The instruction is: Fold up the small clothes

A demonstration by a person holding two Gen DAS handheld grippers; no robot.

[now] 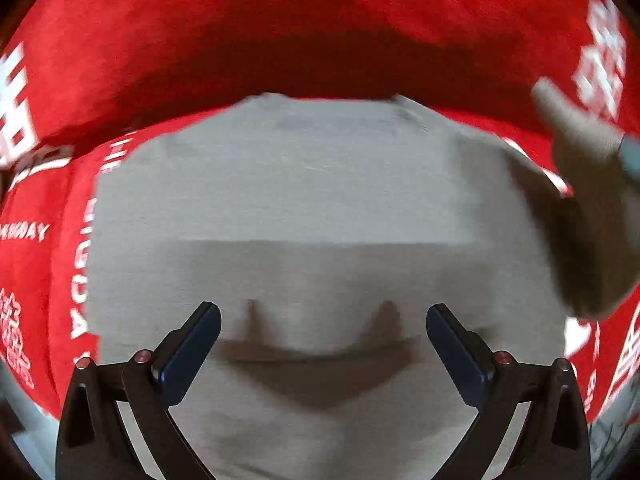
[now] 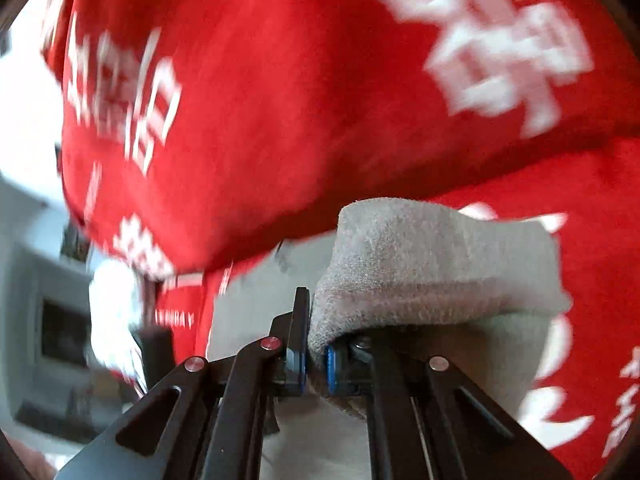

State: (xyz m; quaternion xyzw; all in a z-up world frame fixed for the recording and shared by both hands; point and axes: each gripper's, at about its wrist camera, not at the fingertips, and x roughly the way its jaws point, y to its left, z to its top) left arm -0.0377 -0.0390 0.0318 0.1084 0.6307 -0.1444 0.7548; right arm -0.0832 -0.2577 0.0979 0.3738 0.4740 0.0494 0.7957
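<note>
A small grey garment point(image 1: 304, 184) lies spread on a red cloth with white lettering point(image 1: 240, 40). My left gripper point(image 1: 323, 320) is open and empty, hovering just above the garment's near part, its shadow on the fabric. My right gripper point(image 2: 316, 344) is shut on a corner of the grey garment point(image 2: 432, 264) and holds that corner lifted and folded over. In the left wrist view the lifted grey fabric point(image 1: 592, 216) rises at the right edge, blurred.
The red cloth point(image 2: 260, 120) bulges up behind the garment and covers the surface all round. At the left of the right wrist view there is a grey-white piece of furniture point(image 2: 44, 320) and a blurred dark object point(image 2: 154, 344).
</note>
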